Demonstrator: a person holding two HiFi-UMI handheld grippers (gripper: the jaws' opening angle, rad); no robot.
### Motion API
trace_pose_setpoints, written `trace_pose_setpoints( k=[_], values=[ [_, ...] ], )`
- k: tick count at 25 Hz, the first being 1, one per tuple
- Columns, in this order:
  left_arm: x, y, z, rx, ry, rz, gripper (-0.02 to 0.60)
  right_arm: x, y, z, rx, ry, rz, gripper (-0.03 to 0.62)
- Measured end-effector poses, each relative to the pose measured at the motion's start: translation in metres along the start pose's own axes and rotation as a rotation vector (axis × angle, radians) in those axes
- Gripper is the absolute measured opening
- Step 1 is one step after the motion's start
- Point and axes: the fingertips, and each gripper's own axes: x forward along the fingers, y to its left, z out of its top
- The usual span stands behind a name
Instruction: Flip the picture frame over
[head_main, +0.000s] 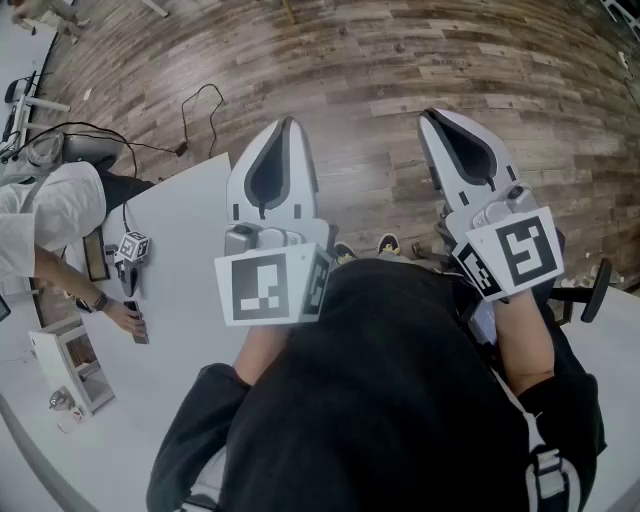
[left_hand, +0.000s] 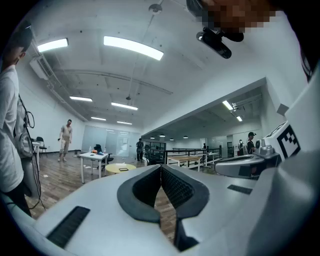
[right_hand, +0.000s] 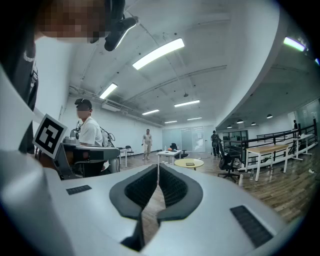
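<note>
Condition at inspection, task not yet under way.

The white bench (head_main: 180, 300) is at the left of the head view, with wood floor (head_main: 400, 60) beyond it. Both tools are held level over that floor.

The left gripper (head_main: 288, 122) and right gripper (head_main: 428, 113) each have their fingers pressed together with nothing between them.

I judge the picture frame to be the white frame-like object (head_main: 62, 368) near the bench's left edge, well apart from both grippers. This identification is not certain.

Another person's hand (head_main: 122, 316) rests on the bench near it, beside a spare gripper (head_main: 131, 255).

Risks, as judged:
- Approaching with the fingers unspread would shove the frame rather than grip it.
- So near the edge, a shove could send it off the bench.
- The reach passes the hand and spare gripper, so contact is possible.
- A grip on one side only may let the frame swing and drop during the flip.
</note>
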Motion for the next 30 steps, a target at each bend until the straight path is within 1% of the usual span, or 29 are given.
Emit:
trace_pose_setpoints(
  k=[2,5,7,10,14,18,20,24,30],
  values=[
    [0.001,0.0,0.002,0.009,-0.011,-0.013,0.023,0.003,0.002,0.0,0.002,0.0,0.001,0.023],
    [0.0,0.0,0.005,0.019,-0.049,-0.045,0.023,0.006,0.008,-0.001,0.004,0.004,0.007,0.025],
    [-0.002,0.003,0.007,0.013,-0.061,-0.043,0.023,0.008,0.013,-0.002,0.004,0.01,0.013,0.025],
    [-0.007,0.011,0.004,-0.004,-0.042,-0.026,0.023,0.01,0.02,-0.003,0.007,0.015,0.016,0.025],
    [-0.013,0.021,-0.003,-0.002,-0.02,-0.038,0.023,0.013,0.027,-0.004,0.031,0.014,-0.003,0.025],
    [-0.02,0.037,-0.013,-0.029,0.017,-0.037,0.023,0.017,0.037,-0.008,0.052,0.027,-0.014,0.023],
    [-0.023,0.042,-0.014,-0.041,0.01,-0.046,0.023,0.021,0.045,-0.011,0.054,0.037,-0.009,0.023],
    [-0.03,0.043,-0.016,-0.038,-0.019,-0.084,0.023,0.025,0.062,-0.017,0.037,0.05,-0.006,0.025],
    [-0.028,0.054,-0.025,-0.055,-0.001,-0.091,0.023,0.034,0.072,-0.02,0.02,0.064,0.0,0.025]
  ],
)
